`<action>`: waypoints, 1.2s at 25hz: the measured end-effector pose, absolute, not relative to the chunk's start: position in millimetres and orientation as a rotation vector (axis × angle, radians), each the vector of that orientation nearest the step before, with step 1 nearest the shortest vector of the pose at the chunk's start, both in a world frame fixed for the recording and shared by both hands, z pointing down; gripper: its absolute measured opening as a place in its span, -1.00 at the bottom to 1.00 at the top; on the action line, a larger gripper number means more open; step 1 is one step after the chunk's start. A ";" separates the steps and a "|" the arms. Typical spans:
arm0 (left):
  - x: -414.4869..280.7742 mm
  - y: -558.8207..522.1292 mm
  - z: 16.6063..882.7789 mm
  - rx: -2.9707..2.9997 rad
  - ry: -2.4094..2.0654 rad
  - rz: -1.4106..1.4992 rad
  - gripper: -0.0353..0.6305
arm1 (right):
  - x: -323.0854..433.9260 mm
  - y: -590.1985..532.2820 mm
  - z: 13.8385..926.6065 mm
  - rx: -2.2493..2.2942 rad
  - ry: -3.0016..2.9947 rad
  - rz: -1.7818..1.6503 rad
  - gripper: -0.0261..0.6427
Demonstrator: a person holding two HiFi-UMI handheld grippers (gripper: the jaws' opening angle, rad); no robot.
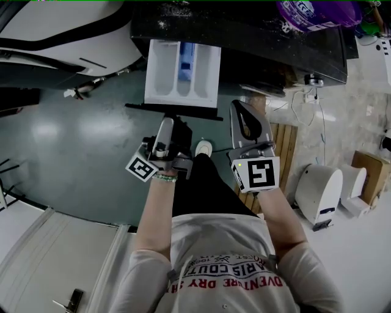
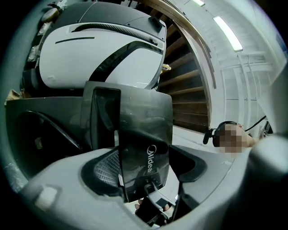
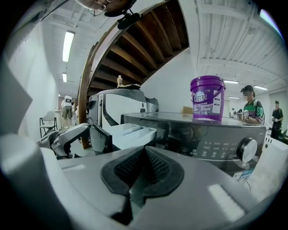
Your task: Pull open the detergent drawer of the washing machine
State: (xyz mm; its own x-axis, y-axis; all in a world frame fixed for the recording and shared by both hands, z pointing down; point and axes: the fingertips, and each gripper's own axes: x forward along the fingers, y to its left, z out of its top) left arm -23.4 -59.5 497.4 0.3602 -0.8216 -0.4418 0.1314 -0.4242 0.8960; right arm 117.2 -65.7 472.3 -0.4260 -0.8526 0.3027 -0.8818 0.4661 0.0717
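The white detergent drawer point(image 1: 182, 73) with a blue compartment stands pulled far out of the dark washing machine point(image 1: 269, 36). Its dark front panel point(image 1: 174, 112) faces me. My left gripper point(image 1: 166, 127) sits just below that panel. In the left gripper view the glossy panel point(image 2: 139, 130) lies between the jaws of the left gripper point(image 2: 146, 167). A thin gap shows beside the right pad point(image 2: 191, 164), so the jaws are open. My right gripper point(image 1: 245, 115) hovers to the right of the drawer, shut on nothing, its pads point(image 3: 153, 167) meeting. The drawer point(image 3: 130, 130) also shows there.
A purple bucket point(image 1: 311, 12) stands on the washer's top. A white machine point(image 1: 61, 30) sits to the left, wooden stairs point(image 1: 280, 143) and white appliances point(image 1: 321, 189) to the right. The control knob point(image 3: 246, 149) is on the washer's front. People stand far behind.
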 end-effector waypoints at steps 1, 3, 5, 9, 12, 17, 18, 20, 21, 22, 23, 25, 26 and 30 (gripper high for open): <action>-23.2 -59.5 497.3 1.652 -0.624 -1.237 0.08 | 117.3 -63.7 472.1 1.479 -2.420 0.141 -0.92; -22.6 -59.4 497.7 1.651 -0.628 -1.230 0.07 | 117.6 -59.4 471.9 1.486 -2.413 0.147 -0.92; -21.7 -59.3 496.6 1.665 -0.644 -1.206 0.11 | 117.5 -55.7 471.4 1.494 -2.409 0.152 -0.92; -20.2 -60.4 492.2 1.655 -0.655 -1.181 0.23 | 116.8 -47.2 470.5 1.506 -2.406 0.149 -0.92; -19.3 -61.5 492.5 1.632 -0.679 -1.156 0.29 | 115.2 -36.6 467.2 1.514 -2.395 0.127 -0.92; -16.0 -44.7 507.5 1.642 -0.677 -1.087 0.29 | 110.0 -13.4 462.4 1.530 -2.396 0.142 -0.92; -17.4 -39.8 508.5 1.638 -0.676 -1.088 0.31 | 108.7 -7.6 462.5 1.529 -2.395 0.145 -0.92; -21.1 -32.9 507.5 1.628 -0.679 -1.097 0.31 | 105.5 2.1 459.8 1.539 -2.400 0.158 -0.92; -22.6 -30.0 505.9 1.623 -0.681 -1.101 0.31 | 103.6 6.5 456.8 1.547 -2.404 0.165 -0.92; -23.8 -26.9 502.9 1.623 -0.681 -1.100 0.31 | 101.8 10.8 453.3 1.553 -2.409 0.170 -0.92; -24.3 -23.5 498.2 1.631 -0.679 -1.096 0.31 | 100.6 15.1 449.9 1.558 -2.411 0.173 -0.92; -23.2 -16.1 484.1 1.676 -0.670 -1.077 0.28 | 99.8 23.3 442.7 1.571 -2.412 0.178 -0.92; -21.8 -11.6 475.9 1.718 -0.667 -1.058 0.22 | 99.8 27.0 438.5 1.580 -2.411 0.180 -0.92; -16.0 7.0 443.9 1.928 -0.676 -0.927 -0.11 | 99.0 38.2 420.2 1.603 -2.415 0.173 -0.92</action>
State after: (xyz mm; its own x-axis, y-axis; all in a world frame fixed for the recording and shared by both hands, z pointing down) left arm -16.0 7.0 443.9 0.5756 -0.7435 -0.3405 -0.0970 -0.4755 0.8743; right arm 99.0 38.2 420.2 -0.3707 -0.8914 0.2609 -0.9194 0.3919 0.0324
